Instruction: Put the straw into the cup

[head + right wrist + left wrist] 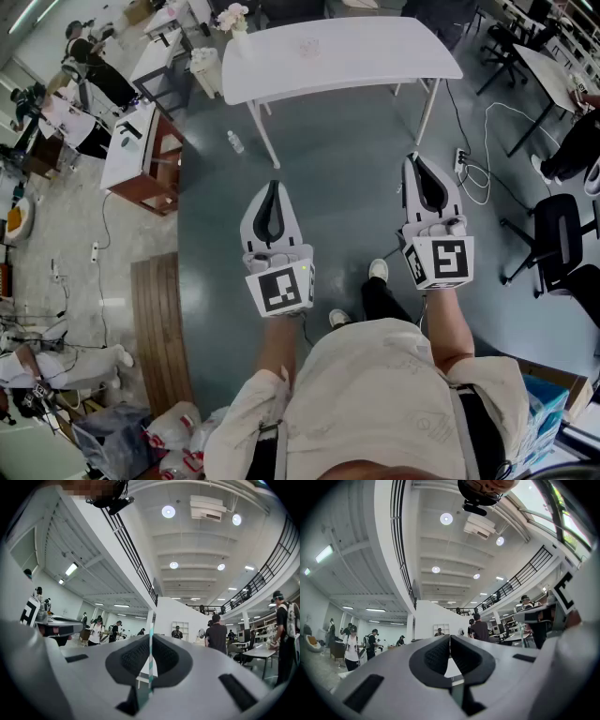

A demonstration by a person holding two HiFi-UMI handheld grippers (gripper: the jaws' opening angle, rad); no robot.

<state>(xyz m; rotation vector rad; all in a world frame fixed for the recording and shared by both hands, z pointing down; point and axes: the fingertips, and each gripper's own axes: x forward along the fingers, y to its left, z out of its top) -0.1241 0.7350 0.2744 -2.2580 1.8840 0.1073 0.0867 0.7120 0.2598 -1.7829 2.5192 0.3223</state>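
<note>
In the right gripper view a thin straw (151, 665) with teal and white stripes stands upright between the jaws of my right gripper (151, 638), which is shut on it. The straw does not show in the head view, where the right gripper (416, 159) is held over the grey floor, pointing toward the white table (375, 56). My left gripper (273, 186) hovers level with it to the left. Its jaws meet with nothing between them, as the left gripper view shows (450, 637). A faint small object (309, 47) on the table may be the cup; I cannot tell.
A water bottle (234, 142) lies on the floor by the table's left leg. A desk (141, 150) stands at left, an office chair (555, 234) at right, and a power strip with cables (464, 164) near the table's right leg. Both gripper views show people in the hall.
</note>
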